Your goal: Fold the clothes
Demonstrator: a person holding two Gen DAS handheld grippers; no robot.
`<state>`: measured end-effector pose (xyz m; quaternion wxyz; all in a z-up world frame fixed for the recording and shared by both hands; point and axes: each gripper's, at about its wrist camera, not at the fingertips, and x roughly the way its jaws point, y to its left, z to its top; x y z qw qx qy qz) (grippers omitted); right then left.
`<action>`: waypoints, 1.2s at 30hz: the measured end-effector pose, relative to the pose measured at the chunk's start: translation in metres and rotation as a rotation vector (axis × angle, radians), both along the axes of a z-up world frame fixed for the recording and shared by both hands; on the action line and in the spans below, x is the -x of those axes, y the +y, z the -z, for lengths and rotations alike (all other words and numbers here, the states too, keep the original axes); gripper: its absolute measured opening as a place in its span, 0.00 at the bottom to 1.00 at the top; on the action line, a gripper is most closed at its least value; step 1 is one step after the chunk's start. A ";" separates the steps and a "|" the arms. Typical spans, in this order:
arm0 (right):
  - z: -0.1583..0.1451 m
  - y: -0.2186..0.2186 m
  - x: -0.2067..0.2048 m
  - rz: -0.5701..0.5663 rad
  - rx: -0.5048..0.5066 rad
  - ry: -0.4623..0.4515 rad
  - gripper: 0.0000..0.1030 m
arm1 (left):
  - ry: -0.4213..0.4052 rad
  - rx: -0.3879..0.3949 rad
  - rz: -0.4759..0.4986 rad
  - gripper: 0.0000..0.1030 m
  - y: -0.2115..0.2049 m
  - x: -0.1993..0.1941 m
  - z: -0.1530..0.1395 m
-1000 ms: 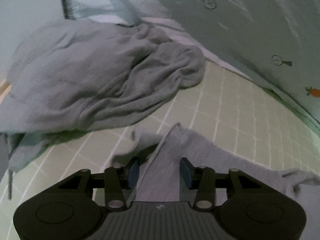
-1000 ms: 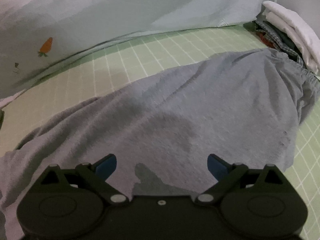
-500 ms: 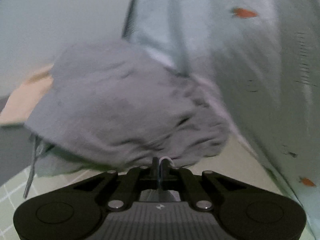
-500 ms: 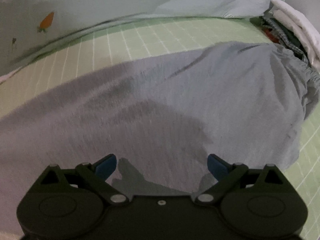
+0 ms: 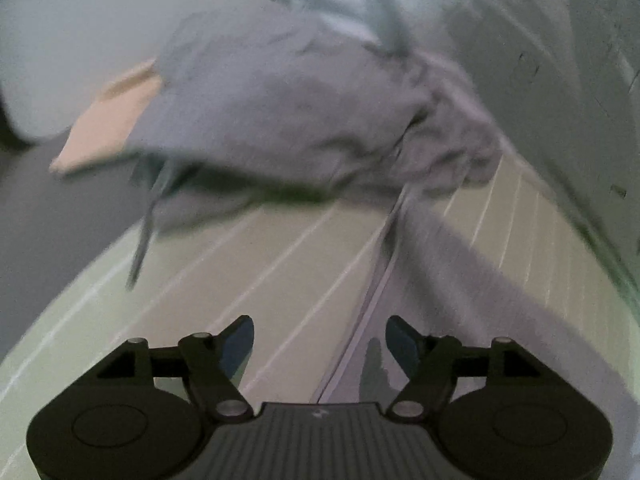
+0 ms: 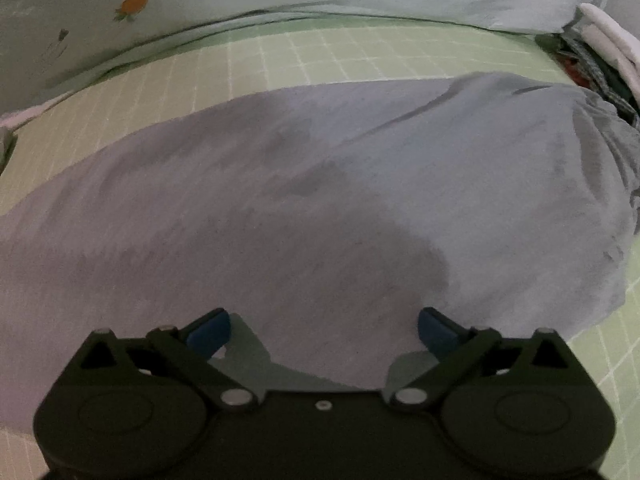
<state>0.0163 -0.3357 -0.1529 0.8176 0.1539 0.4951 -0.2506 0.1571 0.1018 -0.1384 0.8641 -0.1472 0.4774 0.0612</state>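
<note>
While its jaws open, left gripper (image 5: pixel 320 342) hangs above grey garment (image 5: pixel 460 280).

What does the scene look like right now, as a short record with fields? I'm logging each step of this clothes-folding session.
surface: green checked sheet
garment being folded: grey garment, spread flat
left gripper: jaws opening, nothing between them, above the garment's edge
right gripper: open, over the garment
other laundry: crumpled grey pile
far right: stacked clothes
behind: carrot-print bedding
</note>
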 end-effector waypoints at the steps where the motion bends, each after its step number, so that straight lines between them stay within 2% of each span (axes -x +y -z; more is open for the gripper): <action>1: 0.001 0.002 -0.001 -0.009 0.002 0.004 0.99 | 0.004 -0.010 0.005 0.72 -0.001 0.009 0.002; 5: 0.001 0.009 0.000 -0.028 0.016 0.012 1.00 | 0.020 -0.018 0.017 0.85 -0.011 0.030 0.005; 11: -0.004 0.012 0.001 -0.036 0.028 0.072 1.00 | 0.042 -0.010 0.062 0.89 -0.030 0.043 0.009; 16: -0.006 0.011 0.012 -0.034 0.050 0.133 1.00 | 0.070 -0.010 0.031 0.88 -0.041 0.046 0.013; 17: -0.005 0.010 0.014 -0.024 0.037 0.129 1.00 | 0.074 -0.023 0.028 0.85 -0.044 0.046 0.014; 20: -0.003 0.006 0.019 0.009 -0.001 0.118 1.00 | 0.080 -0.102 0.031 0.67 -0.053 0.047 0.014; 23: 0.000 0.001 0.022 0.058 -0.056 0.114 1.00 | 0.075 -0.127 0.045 0.55 -0.057 0.048 0.013; 25: 0.003 -0.006 0.023 0.097 -0.110 0.115 1.00 | 0.077 -0.142 0.052 0.43 -0.059 0.048 0.011; 26: 0.003 -0.007 0.023 0.091 -0.120 0.124 1.00 | 0.078 -0.142 0.056 0.32 -0.060 0.048 0.011; 27: 0.003 -0.008 0.022 0.085 -0.131 0.132 1.00 | 0.078 -0.119 0.057 0.19 -0.060 0.047 0.010; 28: 0.003 -0.010 0.022 0.079 -0.142 0.140 1.00 | 0.079 -0.096 0.058 0.13 -0.060 0.047 0.010; 30: 0.004 -0.009 0.022 0.059 -0.147 0.149 1.00 | 0.083 -0.075 0.052 0.08 -0.062 0.045 0.010; 36: 0.006 -0.003 0.027 -0.008 -0.131 0.176 1.00 | 0.100 -0.063 0.037 0.06 -0.065 0.041 0.003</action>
